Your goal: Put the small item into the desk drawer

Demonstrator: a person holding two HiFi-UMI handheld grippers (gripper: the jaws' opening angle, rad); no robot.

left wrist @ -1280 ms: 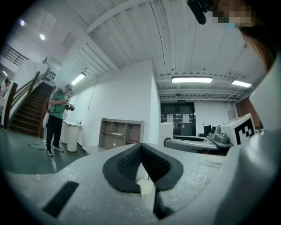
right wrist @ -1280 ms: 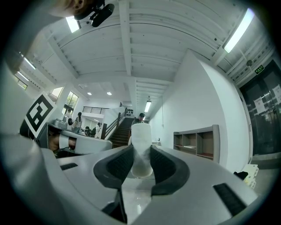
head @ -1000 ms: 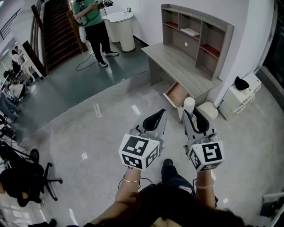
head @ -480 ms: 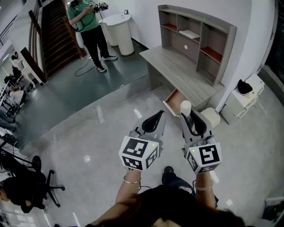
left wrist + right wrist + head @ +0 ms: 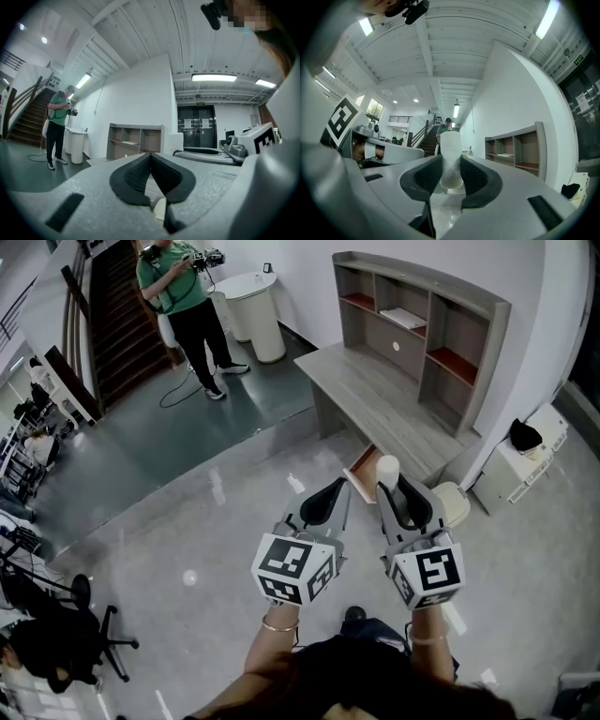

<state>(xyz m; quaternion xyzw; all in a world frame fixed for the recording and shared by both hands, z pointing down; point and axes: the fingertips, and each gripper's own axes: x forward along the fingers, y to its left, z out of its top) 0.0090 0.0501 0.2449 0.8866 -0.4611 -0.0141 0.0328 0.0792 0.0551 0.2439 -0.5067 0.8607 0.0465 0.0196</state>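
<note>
My right gripper (image 5: 394, 486) is shut on a small white cylinder (image 5: 387, 471), which stands upright between the black pads (image 5: 430, 175) in the right gripper view as the white cylinder (image 5: 451, 159). My left gripper (image 5: 333, 495) hangs beside it, jaws shut with nothing between them, as the left gripper view shows (image 5: 151, 161). Both are held above the floor, in front of a grey desk (image 5: 375, 399). The desk's drawer (image 5: 364, 472) stands pulled open, its brown inside partly hidden behind the cylinder and gripper.
A hutch of shelves (image 5: 422, 324) stands on the desk. A white bin (image 5: 454, 504) and a white cabinet (image 5: 525, 456) sit to the desk's right. A person in green (image 5: 183, 306) stands far off by a round white table (image 5: 255, 310) and stairs. An office chair (image 5: 70, 624) is at left.
The view has drawn closer to the desk; the drawer now sits just beyond the right gripper's tip. Both grippers keep their grip and spacing.
</note>
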